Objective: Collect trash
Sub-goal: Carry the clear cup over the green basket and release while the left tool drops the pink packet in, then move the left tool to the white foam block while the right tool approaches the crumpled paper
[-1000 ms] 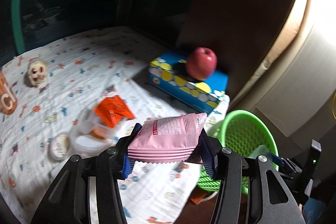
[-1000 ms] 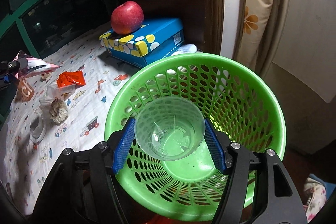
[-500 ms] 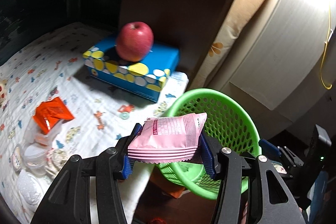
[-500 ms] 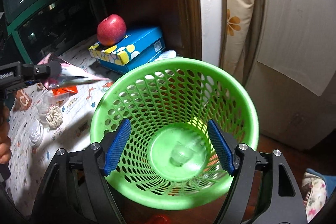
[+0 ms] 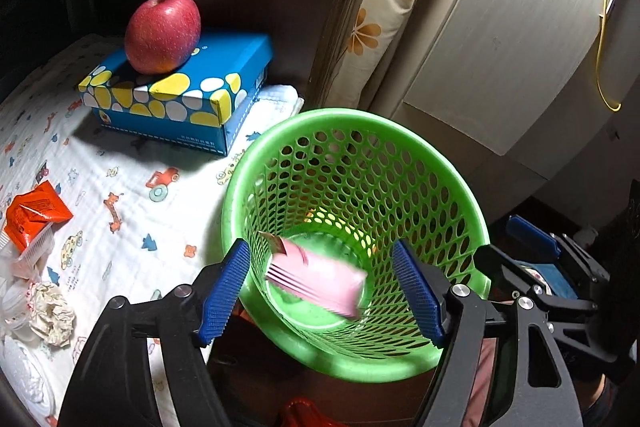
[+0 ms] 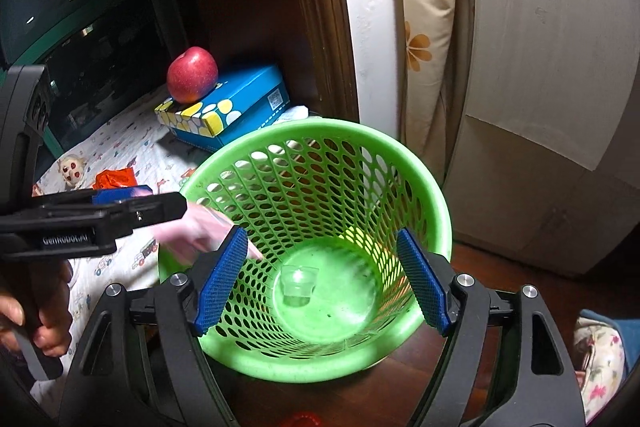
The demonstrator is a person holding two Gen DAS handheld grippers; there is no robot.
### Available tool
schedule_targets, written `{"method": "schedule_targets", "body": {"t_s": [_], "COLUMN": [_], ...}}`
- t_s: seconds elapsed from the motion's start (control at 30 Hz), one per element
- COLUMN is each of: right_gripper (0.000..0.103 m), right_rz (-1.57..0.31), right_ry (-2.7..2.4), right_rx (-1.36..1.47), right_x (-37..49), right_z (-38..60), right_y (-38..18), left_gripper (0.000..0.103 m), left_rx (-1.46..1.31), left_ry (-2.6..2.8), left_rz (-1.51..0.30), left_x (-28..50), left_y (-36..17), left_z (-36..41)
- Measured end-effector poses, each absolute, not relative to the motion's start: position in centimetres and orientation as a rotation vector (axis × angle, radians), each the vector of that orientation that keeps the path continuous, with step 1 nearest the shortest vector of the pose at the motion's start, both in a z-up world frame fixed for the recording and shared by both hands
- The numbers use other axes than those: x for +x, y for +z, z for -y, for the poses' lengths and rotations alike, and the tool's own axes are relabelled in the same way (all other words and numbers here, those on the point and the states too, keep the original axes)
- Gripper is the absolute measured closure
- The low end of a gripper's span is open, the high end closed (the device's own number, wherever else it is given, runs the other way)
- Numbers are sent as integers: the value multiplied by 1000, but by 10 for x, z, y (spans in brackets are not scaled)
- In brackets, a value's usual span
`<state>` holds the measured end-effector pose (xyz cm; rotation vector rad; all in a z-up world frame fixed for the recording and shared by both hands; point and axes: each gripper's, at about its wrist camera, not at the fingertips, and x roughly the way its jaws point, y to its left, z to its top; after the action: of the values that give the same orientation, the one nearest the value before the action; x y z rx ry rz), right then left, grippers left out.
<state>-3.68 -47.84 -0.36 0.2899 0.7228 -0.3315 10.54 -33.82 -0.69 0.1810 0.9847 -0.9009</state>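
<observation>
A pink wrapper (image 5: 316, 277) blurs inside a green perforated basket (image 5: 400, 135). A red apple (image 5: 162, 31) tops a blue box (image 5: 188, 95) with yellow and white spots.
</observation>
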Motion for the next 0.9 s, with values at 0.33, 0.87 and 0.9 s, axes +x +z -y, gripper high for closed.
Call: {"method": "schedule_targets", "body": {"t_s": [0.33,0.87,0.9], "right_gripper": [24,22,22], "right_rz": [-707,-735,-738], "right_ry": [-276,-78,-67], "right_rx": [260,180,177], "right_x": [-25,26,29], "right_z": [454,363,358], "right_y": [6,10,9], "left_gripper": [24,24,24], "left_rx": [138,13,-1], "left_ry": [-770,-313,-278], "left_rz": [-944,-968,-982], "left_x": [108,144,147], "left_y": [1,-26,-30], "left_z": [273,76,66]}}
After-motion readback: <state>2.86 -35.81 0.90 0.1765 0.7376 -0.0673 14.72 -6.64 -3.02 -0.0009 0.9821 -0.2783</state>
